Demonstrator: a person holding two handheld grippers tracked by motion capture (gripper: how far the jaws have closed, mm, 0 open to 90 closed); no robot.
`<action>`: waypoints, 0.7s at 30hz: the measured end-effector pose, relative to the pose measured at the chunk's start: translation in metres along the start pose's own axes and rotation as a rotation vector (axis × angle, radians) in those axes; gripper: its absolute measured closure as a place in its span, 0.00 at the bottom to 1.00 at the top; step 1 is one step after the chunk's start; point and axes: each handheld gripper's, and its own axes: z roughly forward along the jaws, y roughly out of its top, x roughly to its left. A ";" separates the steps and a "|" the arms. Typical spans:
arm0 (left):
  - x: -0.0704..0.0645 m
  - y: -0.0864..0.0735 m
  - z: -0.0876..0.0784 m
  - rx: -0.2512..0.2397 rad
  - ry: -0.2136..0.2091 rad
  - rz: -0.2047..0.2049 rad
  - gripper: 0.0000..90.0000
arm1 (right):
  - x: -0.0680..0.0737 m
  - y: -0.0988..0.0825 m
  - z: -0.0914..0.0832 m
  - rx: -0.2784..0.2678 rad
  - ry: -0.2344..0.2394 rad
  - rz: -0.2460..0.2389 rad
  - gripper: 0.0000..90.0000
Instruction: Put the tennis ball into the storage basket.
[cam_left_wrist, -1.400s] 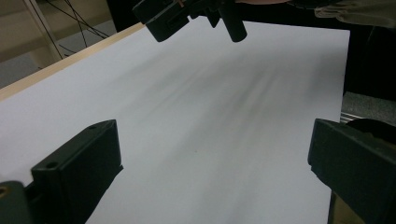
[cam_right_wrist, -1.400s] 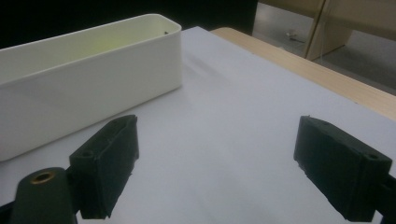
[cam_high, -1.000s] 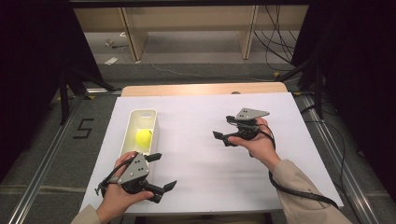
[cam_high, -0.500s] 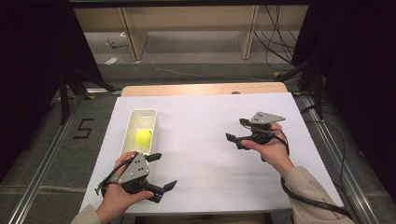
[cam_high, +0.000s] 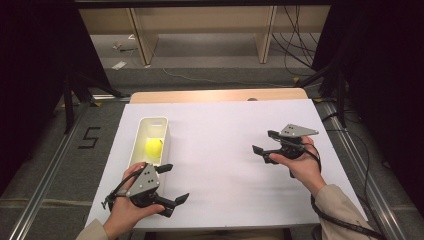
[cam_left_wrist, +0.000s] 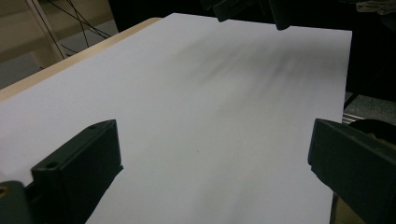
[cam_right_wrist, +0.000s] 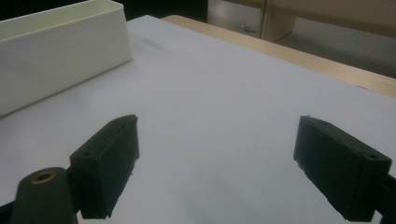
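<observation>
Bright tabletop, dark surround, soft focus

Grey floor (cam_high: 210, 60), wooden shelving (cam_high: 200, 20), black curtains (cam_high: 30, 75) alongside.

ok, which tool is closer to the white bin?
The left tool: it sits right at the near end of the white rectangular plastic bin. The right tool is across the white sheet.
</observation>
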 end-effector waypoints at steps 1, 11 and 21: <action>0.000 0.000 0.000 0.000 0.000 0.001 0.02 | 0.000 -0.001 -0.001 0.001 -0.003 0.003 0.17; 0.000 0.000 0.000 0.000 0.000 0.001 0.03 | -0.005 -0.010 -0.009 0.009 -0.019 0.012 0.17; 0.000 0.000 0.001 0.000 -0.004 0.003 0.02 | -0.005 -0.011 -0.009 0.003 -0.016 0.018 0.17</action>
